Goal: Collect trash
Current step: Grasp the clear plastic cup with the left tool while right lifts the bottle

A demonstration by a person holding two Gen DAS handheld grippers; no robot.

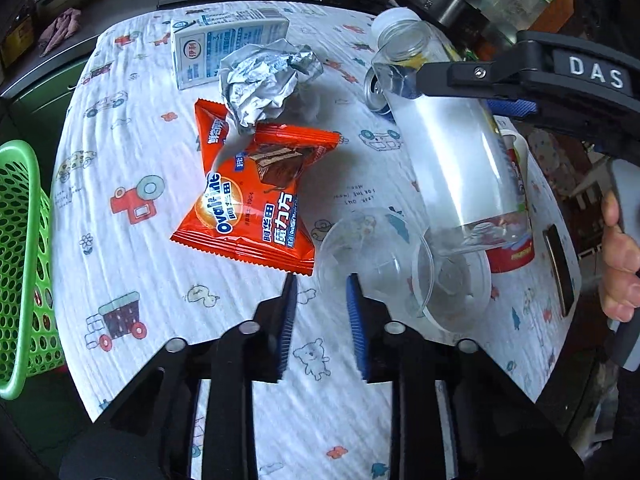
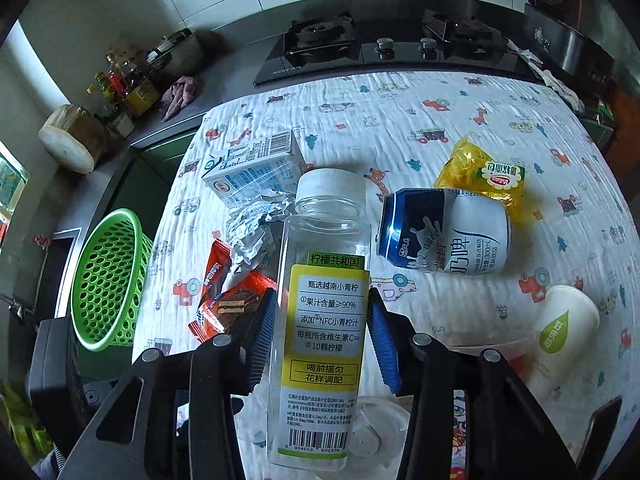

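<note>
My right gripper (image 2: 322,334) is shut on a clear plastic bottle (image 2: 320,320) with a white cap and yellow label, held above the table; the bottle also shows in the left wrist view (image 1: 452,148) with the right gripper (image 1: 460,76) clamped on it. My left gripper (image 1: 322,306) is open and empty, low over the cloth, just in front of a clear plastic cup (image 1: 372,256) lying on its side. An orange Ovaltine wrapper (image 1: 256,192), crumpled foil (image 1: 264,80) and a milk carton (image 1: 224,48) lie beyond. A green mesh basket (image 1: 20,256) stands at the left table edge.
A dented blue-and-white can (image 2: 444,232), a yellow snack bag (image 2: 484,176) and a white paper cup (image 2: 564,332) lie on the patterned tablecloth (image 2: 400,120). A red cup (image 1: 516,208) sits behind the bottle. A gas stove (image 2: 384,48) and counter lie behind the table.
</note>
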